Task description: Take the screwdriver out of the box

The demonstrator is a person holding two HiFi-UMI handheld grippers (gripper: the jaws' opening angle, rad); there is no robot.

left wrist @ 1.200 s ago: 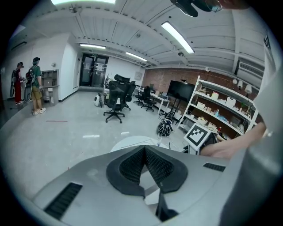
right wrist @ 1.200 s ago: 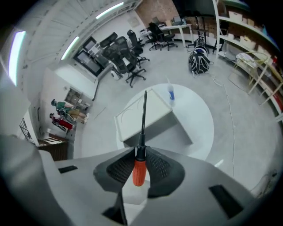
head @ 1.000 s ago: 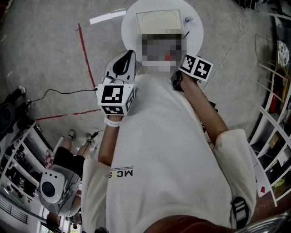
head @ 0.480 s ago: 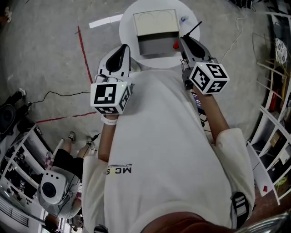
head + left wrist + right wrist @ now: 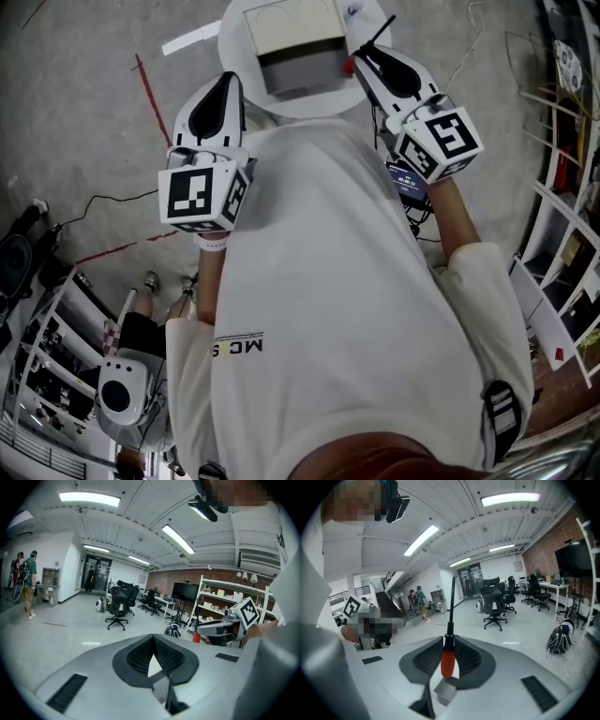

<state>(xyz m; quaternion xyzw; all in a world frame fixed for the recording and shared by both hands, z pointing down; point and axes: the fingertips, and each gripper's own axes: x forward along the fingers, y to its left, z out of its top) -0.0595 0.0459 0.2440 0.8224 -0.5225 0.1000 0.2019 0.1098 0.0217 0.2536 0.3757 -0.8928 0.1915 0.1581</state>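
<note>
An open beige and grey box stands on a round white table at the top of the head view. To the right of the box, my right gripper is shut on the screwdriver. Its red handle sits between the pads, and the black shaft sticks out past the fingertips; in the head view the shaft points up and right. My left gripper hangs left of the box, level with the right one. In its own view the left gripper is shut with nothing between the pads.
Red tape lines and a black cable run across the grey floor on the left. Shelving lines the right side. A white device and a seated person are at the lower left. Office chairs stand further off.
Both grippers have risen toward the camera. The right gripper has rolled, so its marker cube shows a different face, and it now holds the screwdriver up beside the box.
</note>
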